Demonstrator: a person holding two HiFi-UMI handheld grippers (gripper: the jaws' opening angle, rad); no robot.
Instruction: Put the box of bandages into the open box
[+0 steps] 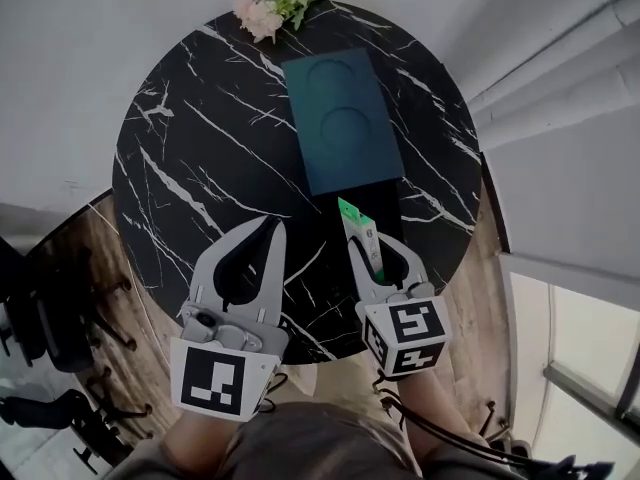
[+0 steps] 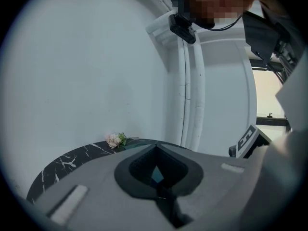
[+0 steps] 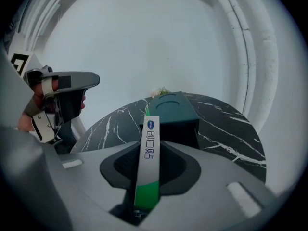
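Observation:
A dark teal box (image 1: 340,123) with two round hollows in its top face lies on the far half of a round black marble table (image 1: 190,158). My right gripper (image 1: 370,244) is over the table's near edge. It is shut on a thin white and green box of bandages (image 1: 359,225), held on edge and pointing toward the teal box. In the right gripper view the box of bandages (image 3: 148,143) stands between the jaws, with the teal box (image 3: 174,110) just beyond it. My left gripper (image 1: 268,225) hovers beside the right one, shut, with nothing between its jaws (image 2: 157,148).
A small bunch of pink flowers (image 1: 268,13) lies at the table's far edge. White pipes (image 1: 560,78) run along the wall at the right. Wooden floor and dark office chairs (image 1: 60,348) lie below the table at the left.

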